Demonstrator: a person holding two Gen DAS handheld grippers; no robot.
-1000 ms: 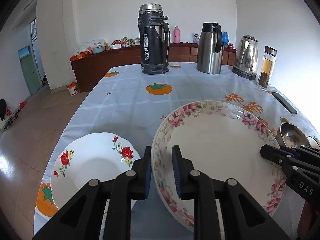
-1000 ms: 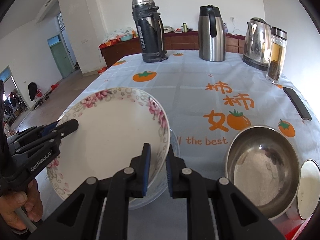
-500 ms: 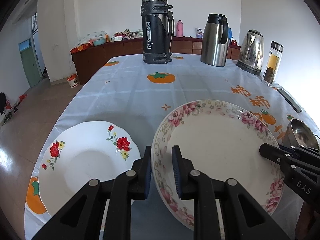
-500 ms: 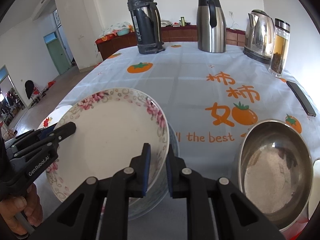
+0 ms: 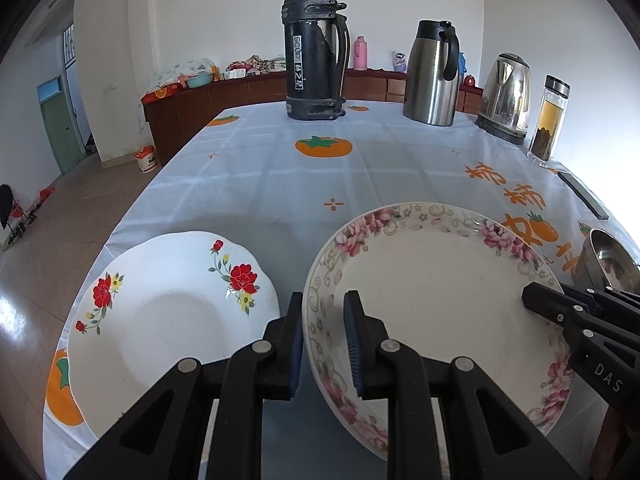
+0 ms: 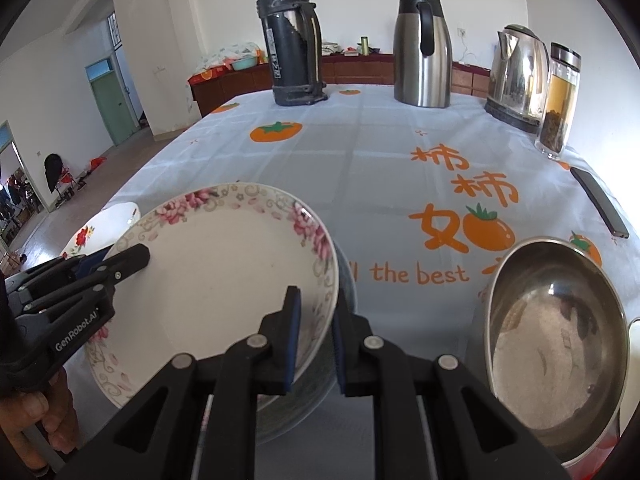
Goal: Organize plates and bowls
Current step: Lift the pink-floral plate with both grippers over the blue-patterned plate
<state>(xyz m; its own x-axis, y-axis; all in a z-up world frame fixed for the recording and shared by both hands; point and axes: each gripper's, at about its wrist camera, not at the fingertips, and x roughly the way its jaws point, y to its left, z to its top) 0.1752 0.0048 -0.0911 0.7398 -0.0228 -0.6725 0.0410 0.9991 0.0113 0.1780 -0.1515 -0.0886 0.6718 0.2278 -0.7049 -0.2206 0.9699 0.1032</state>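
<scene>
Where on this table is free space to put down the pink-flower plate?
The widest bare cloth lies mid-table, between the pink-flower plate and the black thermos. The near edge is crowded: red-flower plate on the left, steel bowl on the right. Both the left gripper and the right gripper grip the plate's rim.

Tablecloth [image 5: 280, 176]: pale blue-white check, printed with orange persimmons with green leaves and orange lettering. Held plate [image 5: 440, 292]: cream-white centre, rim banded with pink roses and grey-gold scrollwork; second plate [image 5: 168, 320]: white, scalloped edge, red flowers with small yellow blooms and green stems. Bowl [image 6: 556, 336]: bare silver steel; both the left gripper [image 5: 323, 336] and right gripper [image 6: 314, 334]: black with blue pads.
</scene>
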